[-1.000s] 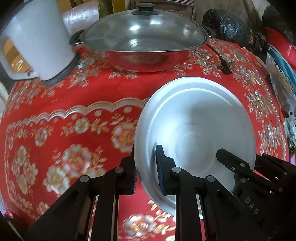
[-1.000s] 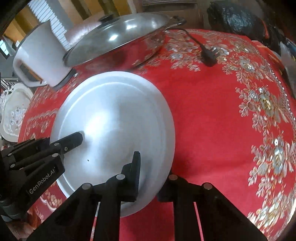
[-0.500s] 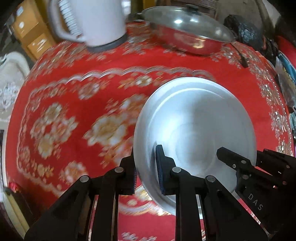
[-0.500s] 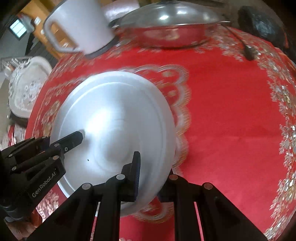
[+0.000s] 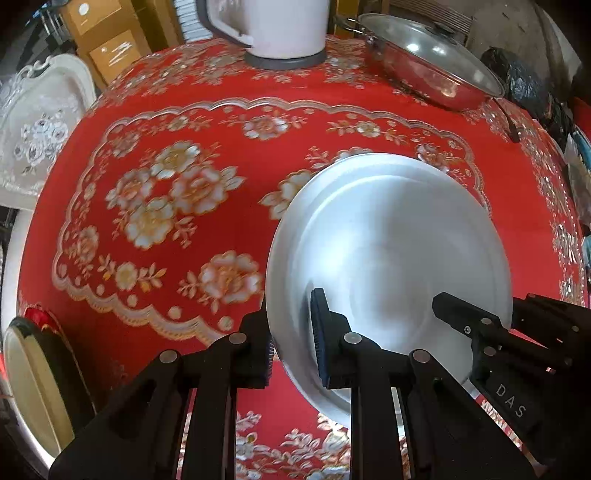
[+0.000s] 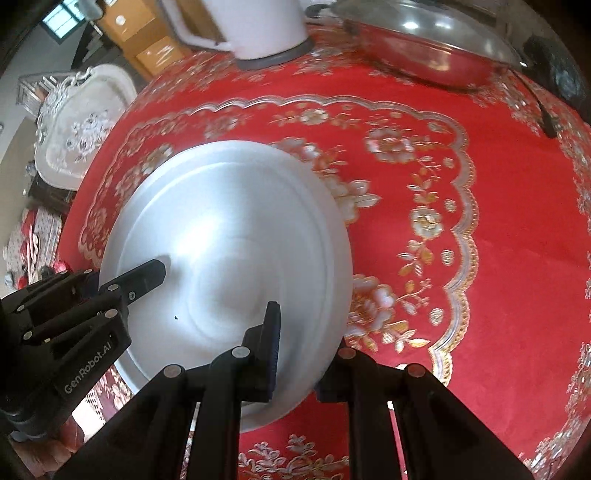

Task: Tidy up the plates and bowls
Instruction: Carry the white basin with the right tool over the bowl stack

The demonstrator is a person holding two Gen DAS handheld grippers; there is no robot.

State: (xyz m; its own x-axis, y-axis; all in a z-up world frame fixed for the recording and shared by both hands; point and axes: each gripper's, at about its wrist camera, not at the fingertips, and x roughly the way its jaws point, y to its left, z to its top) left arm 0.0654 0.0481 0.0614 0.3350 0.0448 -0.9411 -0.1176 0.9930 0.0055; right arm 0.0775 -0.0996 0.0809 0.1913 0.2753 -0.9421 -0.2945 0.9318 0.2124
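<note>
A large silver metal plate (image 5: 391,251) is held above the red flowered tablecloth (image 5: 177,177) by both grippers. My left gripper (image 5: 291,339) is shut on the plate's left rim, one finger above and one below. My right gripper (image 6: 306,354) is shut on the plate's right rim (image 6: 332,295). The plate fills the left middle of the right wrist view (image 6: 229,266). Each gripper shows in the other's view, the right one (image 5: 480,332) and the left one (image 6: 122,288).
A white electric kettle (image 5: 280,26) and a lidded steel pan (image 5: 428,62) stand at the table's far side. A black cord (image 5: 513,125) lies by the pan. A white ornate chair (image 5: 40,125) stands left of the table. A round pale object (image 5: 29,384) sits at the near left.
Both grippers have carried the plate back and to the left. The kettle and pan now sit farther away, and more of the tablecloth's left side and the chair show.
</note>
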